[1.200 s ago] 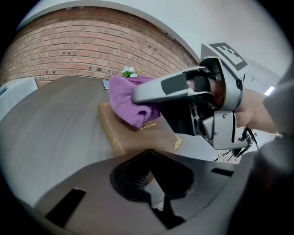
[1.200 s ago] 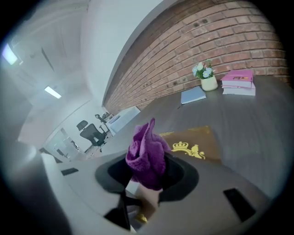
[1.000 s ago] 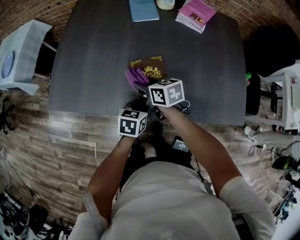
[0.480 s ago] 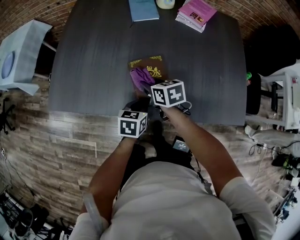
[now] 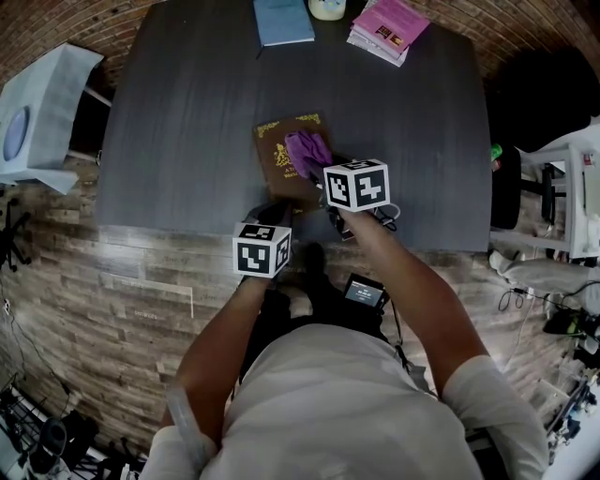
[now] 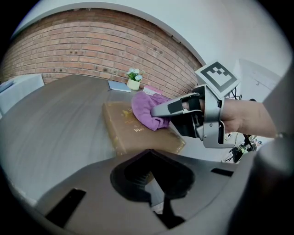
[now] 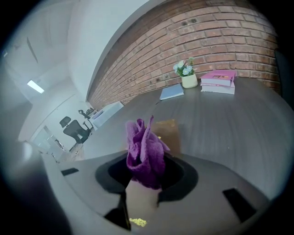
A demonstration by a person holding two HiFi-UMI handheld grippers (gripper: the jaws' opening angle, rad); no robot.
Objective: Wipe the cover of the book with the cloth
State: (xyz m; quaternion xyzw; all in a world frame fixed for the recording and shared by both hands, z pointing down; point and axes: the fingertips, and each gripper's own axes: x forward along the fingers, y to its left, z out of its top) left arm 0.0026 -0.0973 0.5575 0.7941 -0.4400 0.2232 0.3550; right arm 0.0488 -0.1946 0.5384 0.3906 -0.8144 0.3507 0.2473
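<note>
Purple cloth (image 5: 307,150); brown book (image 5: 275,167), gold ornament; dark grey table (image 5: 187,122); pink books (image 5: 386,26).

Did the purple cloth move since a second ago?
Yes. The purple cloth slid rightward across the brown book, from its left edge to its right side.

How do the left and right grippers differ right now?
The left gripper is shut on nothing; the right gripper is clamped on the purple cloth. The left gripper sits at the near edge of the brown book; the right gripper reaches over its cover, with the cloth resting on it. Both slant down toward the book.
</note>
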